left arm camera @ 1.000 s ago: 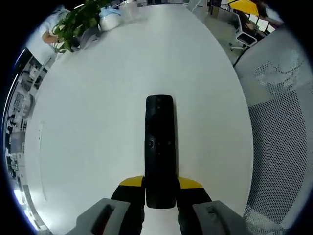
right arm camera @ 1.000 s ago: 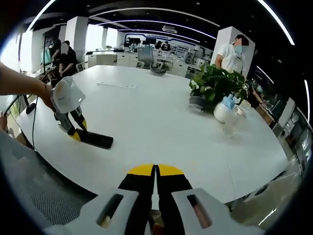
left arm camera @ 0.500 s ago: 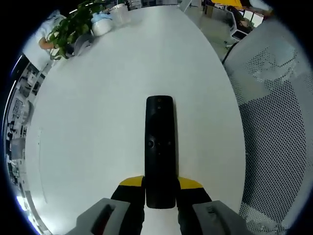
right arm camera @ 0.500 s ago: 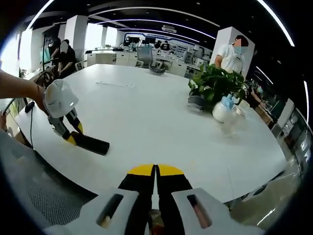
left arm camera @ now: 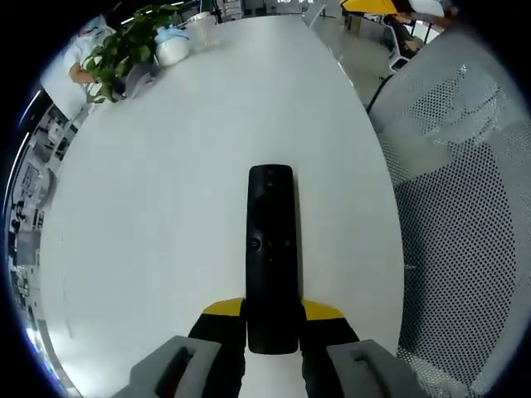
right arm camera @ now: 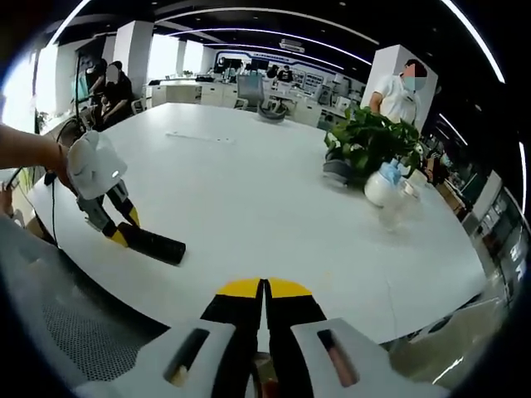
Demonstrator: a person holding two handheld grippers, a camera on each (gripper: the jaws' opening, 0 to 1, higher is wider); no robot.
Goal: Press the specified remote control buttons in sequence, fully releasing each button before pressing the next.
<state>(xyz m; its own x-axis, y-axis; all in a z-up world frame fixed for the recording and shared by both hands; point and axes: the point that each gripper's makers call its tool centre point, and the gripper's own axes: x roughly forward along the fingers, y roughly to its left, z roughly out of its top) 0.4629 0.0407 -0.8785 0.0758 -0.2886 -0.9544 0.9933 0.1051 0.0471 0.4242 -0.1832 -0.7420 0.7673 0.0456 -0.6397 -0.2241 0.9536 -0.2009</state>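
A long black remote control [left arm camera: 271,249] lies flat over the white table [left arm camera: 166,191], buttons facing up. My left gripper [left arm camera: 272,319] is shut on the remote's near end, its yellow-tipped jaws on either side. From the right gripper view, the same remote [right arm camera: 154,244] appears near the table's left edge, held by the left gripper [right arm camera: 119,230] in a person's hand. My right gripper [right arm camera: 264,298] hovers off the table's near edge, jaws pressed together with nothing between them.
A potted green plant [right arm camera: 367,143] and a white-and-blue bottle [right arm camera: 383,184] stand at the table's far right. A mesh office chair [left arm camera: 465,215] sits beside the table edge. People stand in the background [right arm camera: 397,93].
The left gripper and remote have drawn slightly toward the table's near-left edge. The right gripper stays shut and nearly still.
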